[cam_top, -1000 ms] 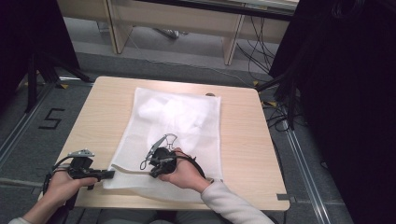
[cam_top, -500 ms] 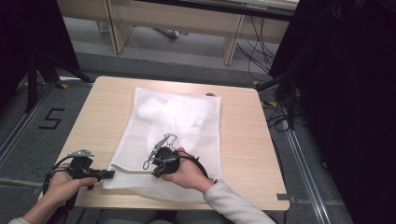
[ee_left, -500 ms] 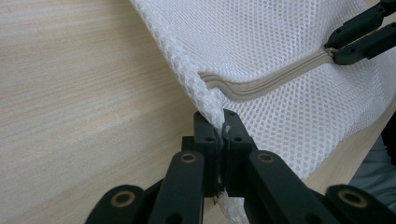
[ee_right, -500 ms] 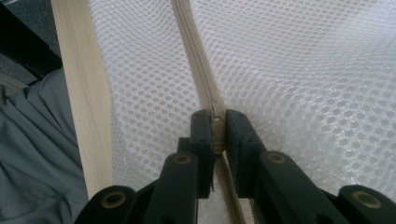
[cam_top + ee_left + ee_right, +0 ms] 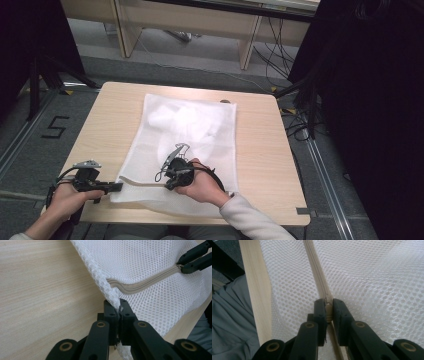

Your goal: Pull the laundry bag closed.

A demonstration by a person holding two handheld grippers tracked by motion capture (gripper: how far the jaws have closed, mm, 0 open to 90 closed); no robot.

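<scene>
A white mesh laundry bag (image 5: 200,125) with something white inside lies flat on the wooden table (image 5: 260,150). Its pale zipper (image 5: 142,182) runs along the near edge. My left gripper (image 5: 119,186) is shut on the bag's near left corner; in the left gripper view the mesh (image 5: 150,262) is pinched between the jaws of the left gripper (image 5: 119,312). My right gripper (image 5: 169,185) is shut on the zipper pull (image 5: 328,308), a little to the right along the zipper (image 5: 314,270). The right gripper's black jaws also show far off in the left gripper view, on the zipper (image 5: 145,285).
The table's near edge (image 5: 254,290) runs close to the bag, with the person's grey trousers (image 5: 229,322) just beyond it. A "5" marking (image 5: 55,127) is on the floor at the left. Cables (image 5: 295,120) and a dark curtain (image 5: 370,100) stand at the right.
</scene>
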